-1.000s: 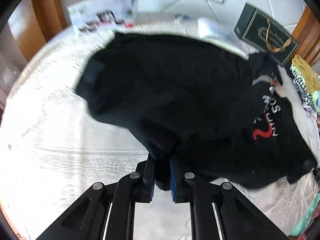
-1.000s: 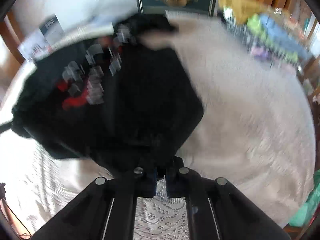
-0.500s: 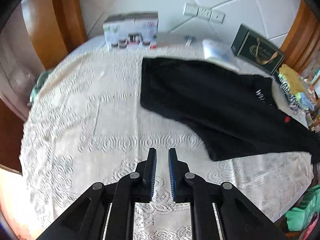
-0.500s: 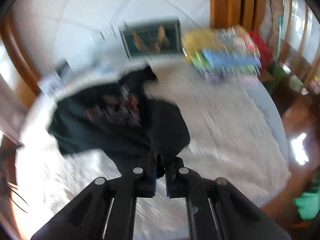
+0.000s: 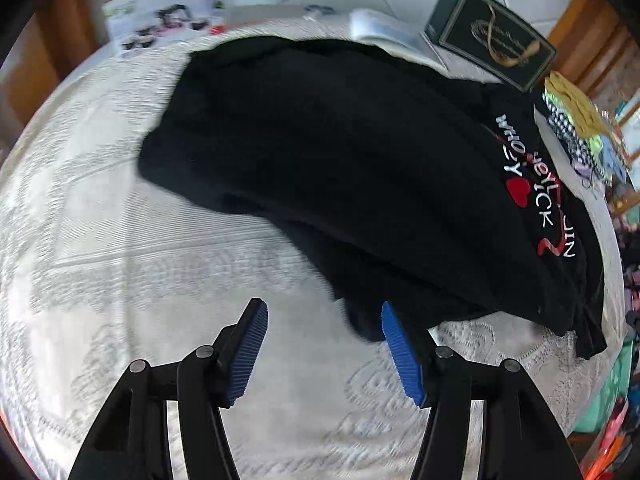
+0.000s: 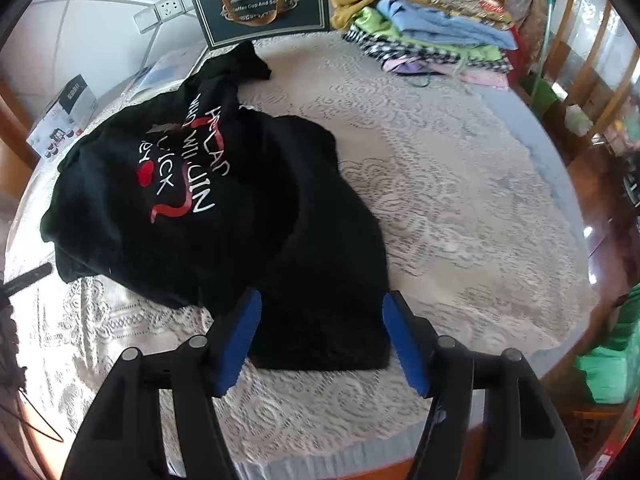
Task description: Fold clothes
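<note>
Left wrist view. The left gripper (image 5: 322,344) stands spread wide and grips nothing. The black T-shirt (image 5: 340,152) lies on the lace tablecloth (image 5: 120,280), spreading from the table's middle toward its right edge. Printed lettering (image 5: 536,188) shows near that far side. A dark lobe of cloth sits just at the inner face of the right finger; whether it touches the pad cannot be told, since this view is smeared by motion. A dark gift box (image 5: 492,36) and a white carton (image 5: 168,20) stand against the wall behind.

Right wrist view. The right gripper (image 6: 322,338) is likewise released, with nothing in it. The shirt's near flap (image 6: 320,272) lies flat on the cloth between and beyond the two blue pads. The rest is bunched and partly doubled over, with the print facing up and a twisted tail of cloth reaching toward the gift box. A stack of folded clothes (image 6: 424,28) sits at the far right, well apart.

Risks, as judgement. The heap is layered, so a pinch at the near flap may catch one ply only, and the fold would drag askew. The lace could be nipped along with the shirt. The shirt lies close to the table's edge on one side; a hard tug might slide it off.
</note>
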`<state>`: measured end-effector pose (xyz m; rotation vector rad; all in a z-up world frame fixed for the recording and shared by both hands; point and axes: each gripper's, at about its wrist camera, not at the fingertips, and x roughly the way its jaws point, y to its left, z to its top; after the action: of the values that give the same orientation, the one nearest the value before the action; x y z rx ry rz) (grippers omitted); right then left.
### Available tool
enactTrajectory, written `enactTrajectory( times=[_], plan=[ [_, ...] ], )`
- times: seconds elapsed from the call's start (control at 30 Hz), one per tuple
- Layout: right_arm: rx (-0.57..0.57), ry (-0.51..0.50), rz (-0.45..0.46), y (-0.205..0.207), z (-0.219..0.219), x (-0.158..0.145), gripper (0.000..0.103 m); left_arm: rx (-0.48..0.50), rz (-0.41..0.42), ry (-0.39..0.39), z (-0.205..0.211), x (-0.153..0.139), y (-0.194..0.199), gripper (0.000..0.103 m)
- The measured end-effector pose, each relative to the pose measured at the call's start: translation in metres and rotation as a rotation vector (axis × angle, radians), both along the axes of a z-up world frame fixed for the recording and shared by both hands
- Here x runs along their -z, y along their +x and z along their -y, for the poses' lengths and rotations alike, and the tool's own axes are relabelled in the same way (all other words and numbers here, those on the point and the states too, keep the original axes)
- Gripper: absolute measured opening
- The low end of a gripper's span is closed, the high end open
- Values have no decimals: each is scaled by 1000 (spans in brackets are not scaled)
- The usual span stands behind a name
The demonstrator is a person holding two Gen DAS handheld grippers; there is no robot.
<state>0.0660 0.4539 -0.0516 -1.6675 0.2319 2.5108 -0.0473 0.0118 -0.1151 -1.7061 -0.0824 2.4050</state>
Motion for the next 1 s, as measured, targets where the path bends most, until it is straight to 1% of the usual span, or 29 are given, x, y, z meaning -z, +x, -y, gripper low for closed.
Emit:
enactTrajectory(
  times=[0.1, 0.13, 0.2, 0.23, 0.27, 0.3, 0.4, 0.47, 0.5, 0.53, 0.57, 0.6, 0.67, 0.7, 0.73, 0.77, 0.8, 0.83, 0.87, 0.93, 1.0],
  plan=[
    [7, -1, 9, -16, 1, 14, 63, -6, -13, -16, -16, 13, -14, 60],
    [7, 0, 14, -19, 0, 18, 63, -12, -20, -27, -21, 15, -18, 58],
    [11, 11, 42, -24, -4, 29, 63, -18, -27, -41, -29, 15, -26, 39],
    [13, 16, 55, -26, -6, 35, 63, -25, -17, -32, -32, 14, -30, 16],
    [15, 21, 69, -29, -8, 40, 63, -39, -5, -10, -34, 12, -34, 12],
    [16, 27, 83, -31, -10, 46, 63, -60, -1, 19, -32, 7, -36, 11],
    [22, 43, 124, -38, -16, 62, 63, -109, -75, 49, -16, -34, -30, 10],
    [27, 45, 145, -41, -21, 72, 63, -137, -144, 54, 4, -75, -13, 10],
    [27, 30, 140, -40, -24, 74, 63, -145, -176, 58, 15, -98, 1, 10],
    [17, 28, 142, -40, -25, 73, 63, -148, -204, 46, 24, -119, 15, 10],
    [8, 26, 144, -40, -25, 73, 63, -145, -227, 16, 32, -138, 31, 10],
    [-1, 24, 146, -40, -26, 73, 63, -140, -236, -9, 38, -152, 45, 10],
    [-19, 19, 150, -40, -27, 72, 64, -138, -191, -35, 48, -156, 62, 11],
    [-28, 17, 153, -40, -28, 72, 64, -139, -151, -54, 52, -153, 69, 13],
    [-37, 18, 158, -40, -28, 71, 64, -142, -100, -84, 56, -142, 72, 21],
    [-45, 25, 170, -41, -27, 71, 64, -152, -63, -111, 60, -132, 72, 33],
    [-51, 29, 179, -42, -26, 71, 63, -171, -41, -126, 65, -124, 72, 40],
    [-52, 25, 179, -42, -25, 69, 63, -191, -20, -136, 71, -117, 71, 55],
    [-55, 18, 170, -42, -24, 66, 63, -209, -9, -140, 78, -111, 70, 65],
    [-66, -5, 142, -44, -22, 57, 63, -238, -17, -117, 92, -110, 67, 68],
    [-81, -35, 114, -49, -17, 48, 64, -253, -32, -91, 103, -113, 57, 68]
  ],
)
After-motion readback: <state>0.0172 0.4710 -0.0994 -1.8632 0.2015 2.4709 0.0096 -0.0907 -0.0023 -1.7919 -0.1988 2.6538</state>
